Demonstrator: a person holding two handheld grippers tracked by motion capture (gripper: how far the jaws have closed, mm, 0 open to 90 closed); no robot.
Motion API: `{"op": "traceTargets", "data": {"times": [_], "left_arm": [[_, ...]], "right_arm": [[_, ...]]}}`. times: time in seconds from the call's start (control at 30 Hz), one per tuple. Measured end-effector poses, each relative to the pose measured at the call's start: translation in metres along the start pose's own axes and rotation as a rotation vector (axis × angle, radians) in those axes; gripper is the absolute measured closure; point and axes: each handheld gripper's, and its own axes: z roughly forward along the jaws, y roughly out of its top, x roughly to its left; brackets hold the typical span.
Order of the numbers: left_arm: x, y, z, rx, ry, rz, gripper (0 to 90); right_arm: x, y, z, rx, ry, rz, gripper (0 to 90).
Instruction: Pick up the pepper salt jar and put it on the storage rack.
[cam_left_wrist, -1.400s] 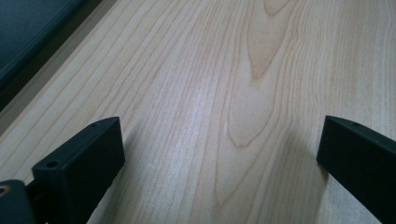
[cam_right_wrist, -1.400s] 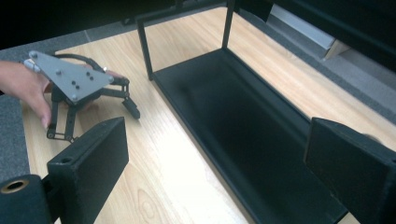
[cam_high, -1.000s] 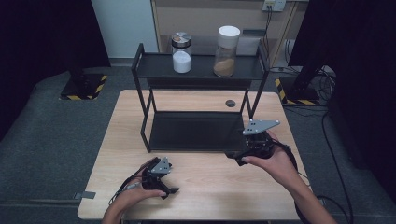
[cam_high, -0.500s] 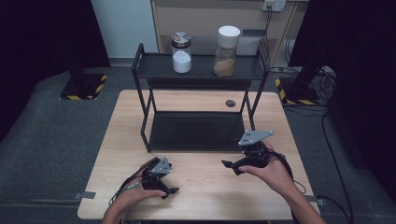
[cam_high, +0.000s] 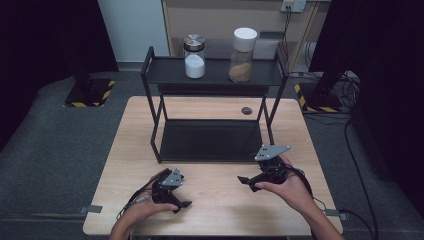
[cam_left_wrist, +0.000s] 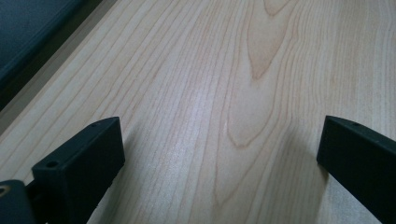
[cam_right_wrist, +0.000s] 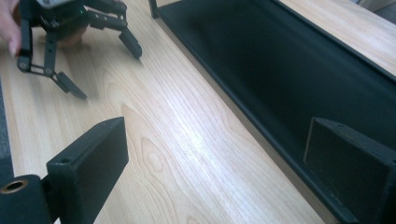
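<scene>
- So, the black two-jaw left gripper (cam_high: 186, 204) sits spread wide over the pale wooden table (cam_high: 215, 205), holding nothing.
- Black two-jaw right gripper (cam_high: 246, 183): also spread, empty, near the black metal shelf rack (cam_high: 210, 142).

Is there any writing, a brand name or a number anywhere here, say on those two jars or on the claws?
No text can be read anywhere.
Left jar: no label to see.
Right jar: no label to see.
Left claw and right claw: plain black, no markings to make out.
Shelf and table: no print.
Yellow-black stripes on the floor are a pattern, not words.
</scene>
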Motion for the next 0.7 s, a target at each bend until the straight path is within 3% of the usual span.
{"op": "traceTargets", "data": {"times": [0.7], "left_arm": [[0.000, 0.000, 0.000, 0.000, 0.001, 0.000, 0.0]], "right_arm": [[-0.001, -0.028, 0.022, 0.030, -0.001, 0.021, 7.4]]}}
